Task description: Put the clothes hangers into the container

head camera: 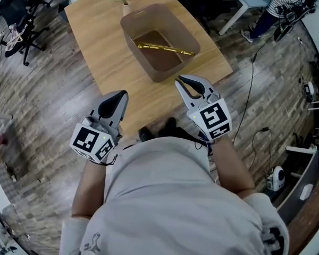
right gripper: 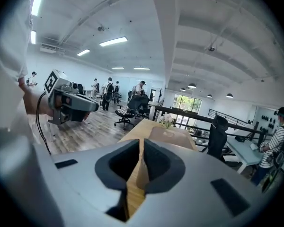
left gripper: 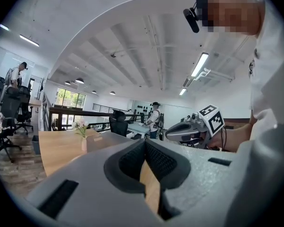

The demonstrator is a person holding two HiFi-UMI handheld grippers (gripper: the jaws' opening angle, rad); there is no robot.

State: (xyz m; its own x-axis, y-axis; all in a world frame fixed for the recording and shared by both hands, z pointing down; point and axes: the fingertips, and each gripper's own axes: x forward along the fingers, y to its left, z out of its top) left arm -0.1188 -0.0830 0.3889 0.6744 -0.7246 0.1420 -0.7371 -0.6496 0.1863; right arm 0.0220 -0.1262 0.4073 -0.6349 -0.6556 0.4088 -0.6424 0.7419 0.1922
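A brown container (head camera: 167, 72) stands on the wooden table (head camera: 98, 52), and a golden clothes hanger (head camera: 165, 49) lies across its bottom. My left gripper (head camera: 123, 93) hangs over the table's near edge, left of the container, shut and holding nothing. My right gripper (head camera: 178, 79) sits just in front of the container's near corner, its fingertips together and nothing between them. In the left gripper view the left gripper (left gripper: 145, 143) has its pads meeting, with the right gripper (left gripper: 169, 135) off to the right. The right gripper view shows the right gripper (right gripper: 142, 143) closed, the container (right gripper: 170, 137) ahead.
A small vase of flowers (head camera: 124, 4) stands at the table's far end behind the container. Office chairs (head camera: 21, 31) stand at the left on the wood floor. A person in a striped top (head camera: 279, 4) sits at another desk at the back right. Cables (head camera: 250, 89) trail on the floor to the right.
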